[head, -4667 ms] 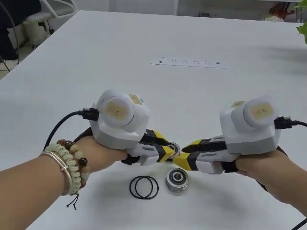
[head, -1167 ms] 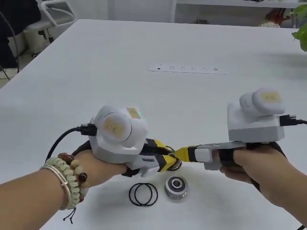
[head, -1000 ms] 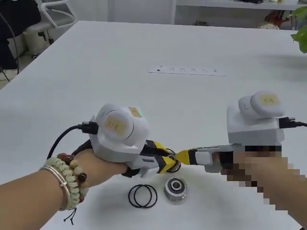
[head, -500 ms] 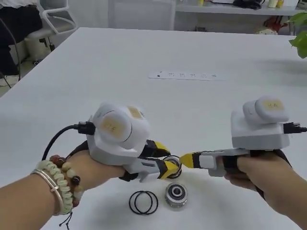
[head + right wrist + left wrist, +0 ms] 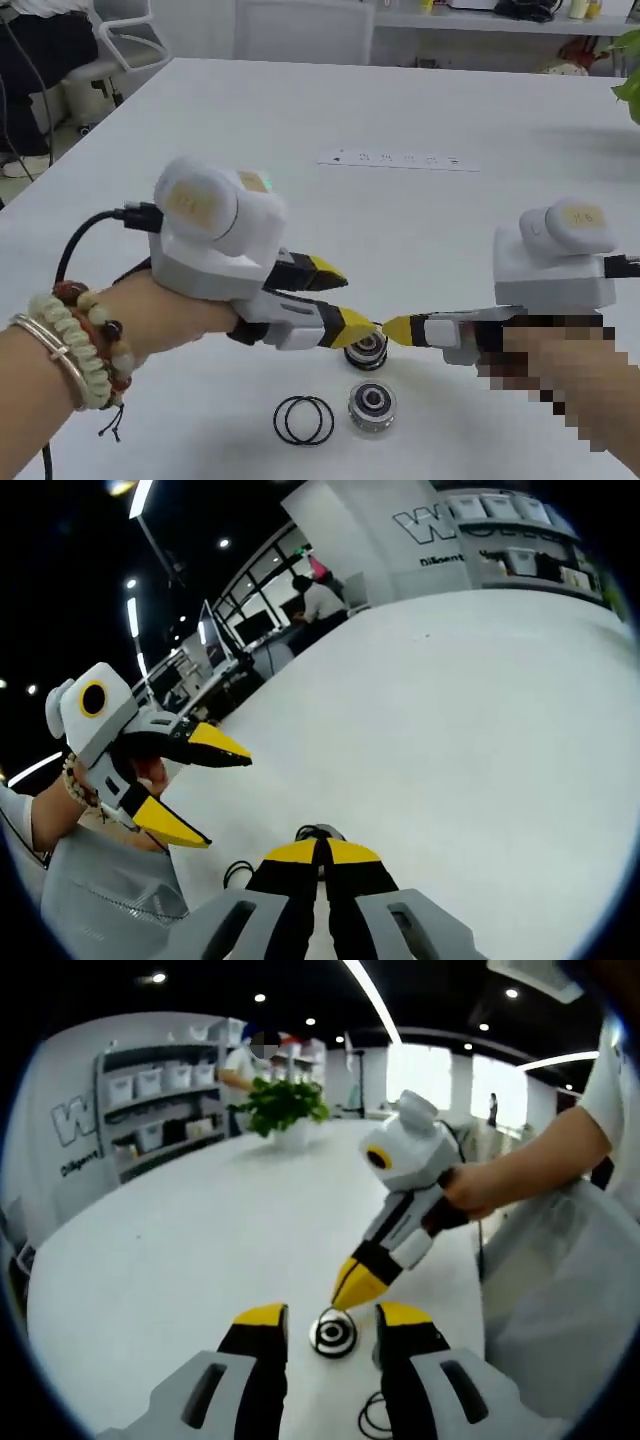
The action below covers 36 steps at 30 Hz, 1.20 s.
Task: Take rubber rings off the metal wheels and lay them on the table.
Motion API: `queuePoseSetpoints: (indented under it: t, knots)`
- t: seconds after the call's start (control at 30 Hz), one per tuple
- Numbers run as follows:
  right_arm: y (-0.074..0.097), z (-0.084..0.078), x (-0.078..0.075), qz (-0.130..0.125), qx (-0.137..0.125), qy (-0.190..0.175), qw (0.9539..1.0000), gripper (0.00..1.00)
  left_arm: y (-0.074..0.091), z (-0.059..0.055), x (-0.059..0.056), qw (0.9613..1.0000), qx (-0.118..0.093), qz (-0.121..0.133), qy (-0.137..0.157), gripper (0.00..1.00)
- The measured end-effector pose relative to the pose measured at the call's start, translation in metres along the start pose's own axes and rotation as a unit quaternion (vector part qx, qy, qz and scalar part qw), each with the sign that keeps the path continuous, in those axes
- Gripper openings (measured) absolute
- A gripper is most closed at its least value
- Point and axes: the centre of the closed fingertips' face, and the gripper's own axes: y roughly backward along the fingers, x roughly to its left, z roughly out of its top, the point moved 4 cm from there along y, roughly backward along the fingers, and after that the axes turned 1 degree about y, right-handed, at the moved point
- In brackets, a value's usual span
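1. Now left tool (image 5: 355,298), jaws wide, hovers over the small silver metal wheel (image 5: 366,347) near the desk's (image 5: 300,150) front edge; right tool (image 5: 395,328), closed narrow, tip at its rim.
2. Stripping step; next, presumably, a firm outward pull to bare it.

glossy metal wheel (image 5: 372,406), matt white table (image 5: 250,130)

- Two metal wheels are sitting on the table (image 5: 300,130), the farther wheel (image 5: 367,348) directly behind the nearer wheel (image 5: 372,405), close together.
- The rubber rings (image 5: 304,420) are lying flat and overlapping, just left of the nearer wheel.
- The left gripper (image 5: 350,297) is reaching in from the left, jaws spread, above the farther wheel.
- The right gripper (image 5: 395,328) is pointing in from the right, jaws pressed together, its tip just over that wheel and nearly meeting the left gripper's lower jaw.
- A power strip (image 5: 400,160) is lying well behind them all.
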Motion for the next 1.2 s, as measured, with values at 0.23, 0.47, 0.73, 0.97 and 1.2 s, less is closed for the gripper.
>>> queuePoseSetpoints:
  t: [0.23,0.47,0.73,0.97,1.2]
  knots:
    - [0.001,0.004,0.001,0.000,-0.004,0.007,1.0000,0.00,0.029,0.030,0.000,0.9992,-0.040,0.003,0.000,0.40]
    - [0.003,0.009,0.001,0.002,-0.016,0.001,0.9999,0.00,0.062,0.038,-0.001,0.9978,-0.057,0.031,-0.010,0.47]
    - [0.008,0.017,0.005,0.005,-0.029,-0.006,0.9995,0.00,0.085,0.024,-0.012,0.9976,-0.050,0.047,-0.012,0.52]
    - [0.012,0.030,0.026,0.025,-0.045,0.029,0.9982,0.00,0.101,0.002,-0.020,0.9972,-0.040,0.063,0.010,0.60]
    - [0.014,0.034,0.040,0.046,-0.048,0.039,0.9970,0.00,0.114,-0.019,-0.024,0.9957,-0.012,0.089,0.021,0.63]
